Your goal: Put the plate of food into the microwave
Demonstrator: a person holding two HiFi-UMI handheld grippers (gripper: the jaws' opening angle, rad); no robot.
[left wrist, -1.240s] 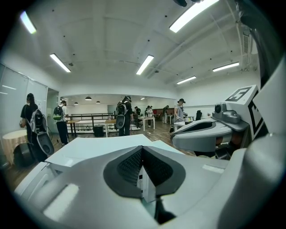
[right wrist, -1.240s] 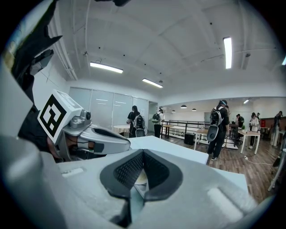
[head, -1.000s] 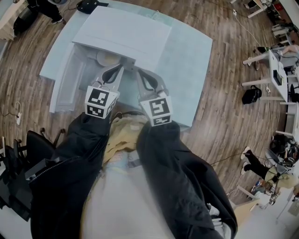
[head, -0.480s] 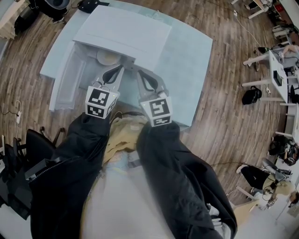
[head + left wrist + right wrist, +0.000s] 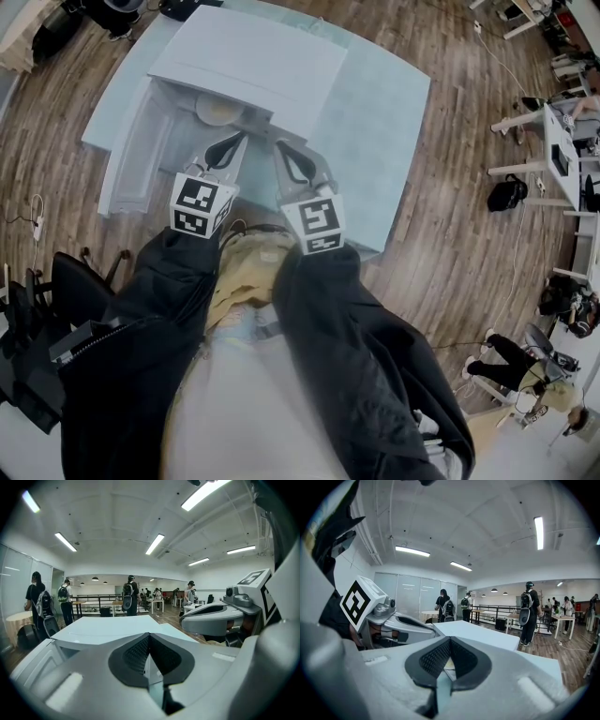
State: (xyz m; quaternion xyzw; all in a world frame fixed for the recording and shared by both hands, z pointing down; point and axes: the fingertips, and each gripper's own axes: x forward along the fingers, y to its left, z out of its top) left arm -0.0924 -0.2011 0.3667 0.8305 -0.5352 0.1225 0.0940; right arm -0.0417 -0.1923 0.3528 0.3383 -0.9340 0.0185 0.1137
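One plate of food (image 5: 217, 111) is seen in the upper left of the head view. It lies inside the open microwave (image 5: 253, 58) and is partly hidden under the microwave's top. The door (image 5: 131, 164) is swung out to the left of the opening, and the microwave is carried by a pale blue desk (image 5: 375, 141). Just below the plate, at the mouth of the opening, the left gripper (image 5: 246, 136) and the right gripper (image 5: 278, 142) are held side by side. The jaws of both are closed together, with nothing clamped between them. People with backpacks (image 5: 127, 597) are seen standing well behind the desk.
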